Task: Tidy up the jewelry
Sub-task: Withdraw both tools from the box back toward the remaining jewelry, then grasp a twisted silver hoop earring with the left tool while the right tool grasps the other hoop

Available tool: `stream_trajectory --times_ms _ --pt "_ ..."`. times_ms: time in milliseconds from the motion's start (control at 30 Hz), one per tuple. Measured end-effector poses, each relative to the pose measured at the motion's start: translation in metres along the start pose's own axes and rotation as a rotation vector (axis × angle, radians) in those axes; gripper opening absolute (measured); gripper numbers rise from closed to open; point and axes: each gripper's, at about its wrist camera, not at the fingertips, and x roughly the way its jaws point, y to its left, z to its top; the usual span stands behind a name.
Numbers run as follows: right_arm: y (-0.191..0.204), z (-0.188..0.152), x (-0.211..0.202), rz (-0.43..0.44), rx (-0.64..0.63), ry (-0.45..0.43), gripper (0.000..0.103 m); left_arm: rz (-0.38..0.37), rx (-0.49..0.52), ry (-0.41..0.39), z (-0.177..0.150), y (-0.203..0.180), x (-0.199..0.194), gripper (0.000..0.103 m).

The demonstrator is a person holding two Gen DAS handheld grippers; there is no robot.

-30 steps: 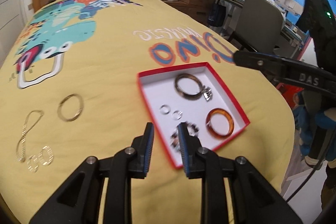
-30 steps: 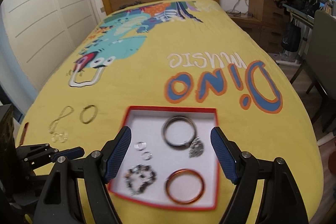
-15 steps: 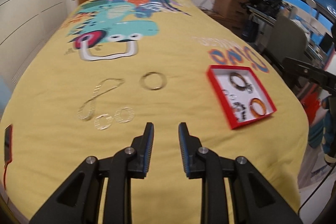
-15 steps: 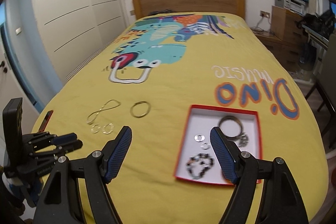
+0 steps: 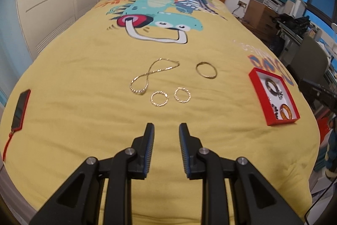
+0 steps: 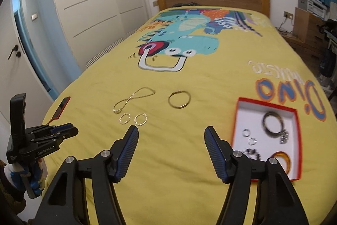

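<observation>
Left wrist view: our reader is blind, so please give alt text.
An open, empty left gripper hovers over a yellow bedspread, facing a gold chain, bangle and two hoops. A red box of jewelry sits right.

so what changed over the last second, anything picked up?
Nothing picked up. Both grippers swung away from the red box toward the loose gold pieces: chain, bangle, two hoops. Right gripper has just been closing, nothing between its fingers. Left gripper unchanged, empty. Jewelry unmoved.

Bed [image 5: 84,77] with yellow cover, bearing a gold chain [image 5: 151,77], bangle [image 5: 206,70], two hoop earrings [image 5: 159,99], red box [image 5: 256,77] and phone [image 5: 21,109].
</observation>
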Motion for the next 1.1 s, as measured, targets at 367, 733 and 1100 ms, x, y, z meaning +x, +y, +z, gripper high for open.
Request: stream_trajectory --times_ms 367,733,1100 --pt "0.010 -0.008 0.078 0.062 -0.033 0.098 0.061 -0.013 -0.047 0.080 0.007 0.016 0.067 0.023" --pt "0.016 -0.013 0.149 0.117 -0.063 0.191 0.061 -0.085 -0.116 0.130 0.029 0.027 0.131 0.023" --pt "0.022 -0.014 0.190 0.154 -0.091 0.240 0.061 -0.124 -0.059 0.182 0.032 0.018 0.171 0.023"
